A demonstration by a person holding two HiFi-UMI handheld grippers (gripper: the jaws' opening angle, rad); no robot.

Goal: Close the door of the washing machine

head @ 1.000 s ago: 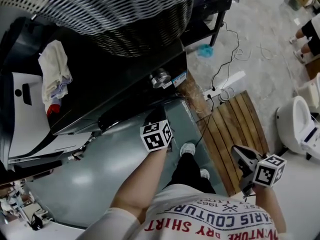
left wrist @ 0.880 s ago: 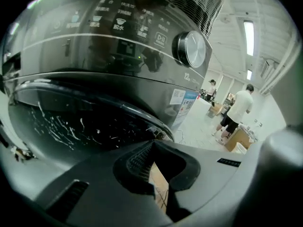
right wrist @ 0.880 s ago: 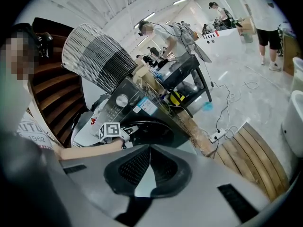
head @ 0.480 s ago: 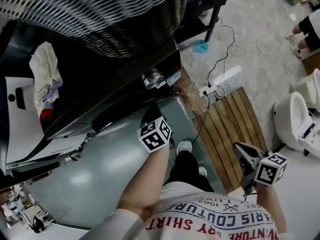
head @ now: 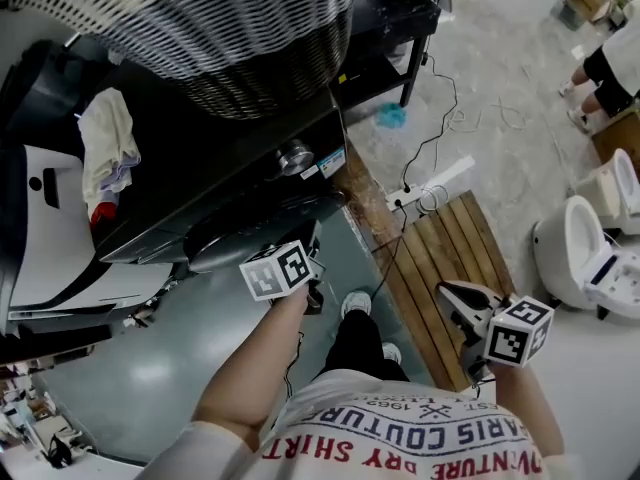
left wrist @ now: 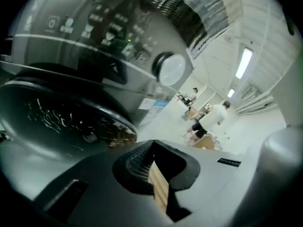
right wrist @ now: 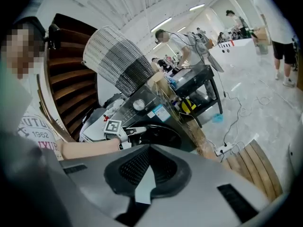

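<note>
In the head view, the black washing machine point(head: 230, 168) filled the upper left. A wicker basket point(head: 200, 28) sat on its top, and a white cloth point(head: 108, 140) lay toward the left end of that top. The round door point(head: 245, 236) sat low on the machine's front, below the silver knob point(head: 295, 155). The left gripper point(head: 308, 240) pointed at the door's right edge, close against it. The right gripper point(head: 452, 294) hung well to the right of the machine, above a slatted wooden mat point(head: 440, 253), and touched nothing.

In the left gripper view, the jaws were pressed together with nothing between them. The door's dark glass curved just ahead of them, under the machine's control panel point(left wrist: 102, 27) and knob. The door looked drawn in toward the machine's front, but this view did not show whether it had latched.

In the right gripper view, the jaws were clenched on nothing and aimed at the machine's front. The door there looked nearly flush with the front, and the left gripper's tips were at its rim.
</note>
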